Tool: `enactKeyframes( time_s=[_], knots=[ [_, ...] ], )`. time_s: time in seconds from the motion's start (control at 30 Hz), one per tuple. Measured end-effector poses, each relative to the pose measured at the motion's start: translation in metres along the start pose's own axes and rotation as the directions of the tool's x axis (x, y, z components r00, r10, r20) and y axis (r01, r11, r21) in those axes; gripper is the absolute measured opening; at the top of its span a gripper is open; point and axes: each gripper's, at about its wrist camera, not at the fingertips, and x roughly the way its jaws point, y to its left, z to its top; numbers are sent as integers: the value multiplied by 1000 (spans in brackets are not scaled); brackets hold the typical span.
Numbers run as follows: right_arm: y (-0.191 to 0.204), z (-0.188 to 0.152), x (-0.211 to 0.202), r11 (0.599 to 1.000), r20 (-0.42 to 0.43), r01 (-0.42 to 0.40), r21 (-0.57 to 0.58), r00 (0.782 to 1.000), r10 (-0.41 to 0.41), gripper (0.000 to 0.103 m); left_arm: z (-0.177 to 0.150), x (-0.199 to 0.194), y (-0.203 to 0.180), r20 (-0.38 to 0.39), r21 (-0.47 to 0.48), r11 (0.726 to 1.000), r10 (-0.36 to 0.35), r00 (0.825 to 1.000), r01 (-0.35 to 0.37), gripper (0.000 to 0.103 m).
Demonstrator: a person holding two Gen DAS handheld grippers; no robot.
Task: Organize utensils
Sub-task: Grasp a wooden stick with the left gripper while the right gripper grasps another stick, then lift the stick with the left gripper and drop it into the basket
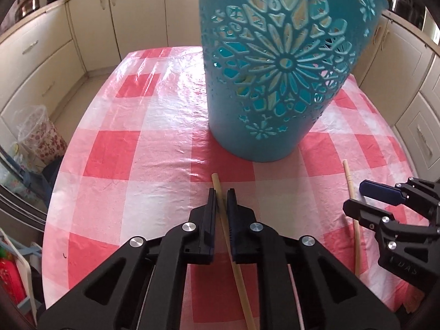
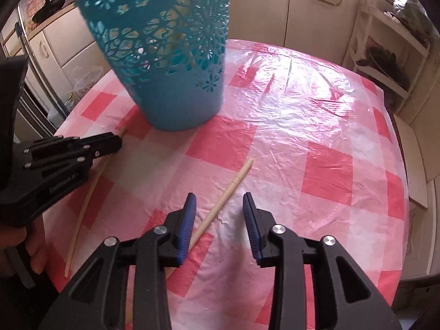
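two chopsticks on the table, both grippers going for them

our left gripper (image 1: pixel 222 192) is nipped on one chopstick (image 1: pixel 220 189) at the holder's (image 1: pixel 275 82) 6 o'clock; right gripper (image 2: pixel 220 198) half open, empty, straddles the other chopstick (image 2: pixel 228 192); we'd close low, then lift level.

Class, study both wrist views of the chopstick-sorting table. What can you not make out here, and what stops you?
- Teal basket rim and contents: cut off by the top edge in both views.
- Near end of the chopstick in the left gripper: leaves the left view's bottom edge.
- Second chopstick: its near end hides behind the right gripper finger.
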Motion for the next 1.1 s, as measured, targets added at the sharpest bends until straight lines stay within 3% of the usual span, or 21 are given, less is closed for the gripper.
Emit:
enactKeyframes(
  time_s=[0.03,0.1,0.2,0.33,0.5,0.87,1.0,1.1],
  knots=[
    [0,0,0,1000,16,-5,5,1000,5,36,-1,0,-4,9,18,1000,16,1000,-16,10],
    [0,4,4,1000,14,-3,-31,1000,4,14,-2,-1,-8,22,34,999,10,1000,-11,9],
    [0,5,2,997,-9,-49,-55,999,49,9,1,0,3,10,3,999,-36,999,36,6],
    [-12,9,0,998,-24,-50,-29,999,49,14,4,4,2,-13,30,999,-45,999,45,6],
    [4,10,4,996,4,8,-91,1000,-8,15,-4,3,-11,35,109,994,20,999,-24,6],
    [13,-7,1,996,68,10,-92,998,-3,12,-14,-18,-5,44,77,997,-31,999,28,5],
    [12,-11,0,996,81,6,-88,997,1,12,-14,-42,1,72,41,994,-109,991,106,5],
    [9,-9,1,997,80,-4,-81,997,11,12,-12,-67,13,116,2,981,-193,974,194,5]
  ],
)
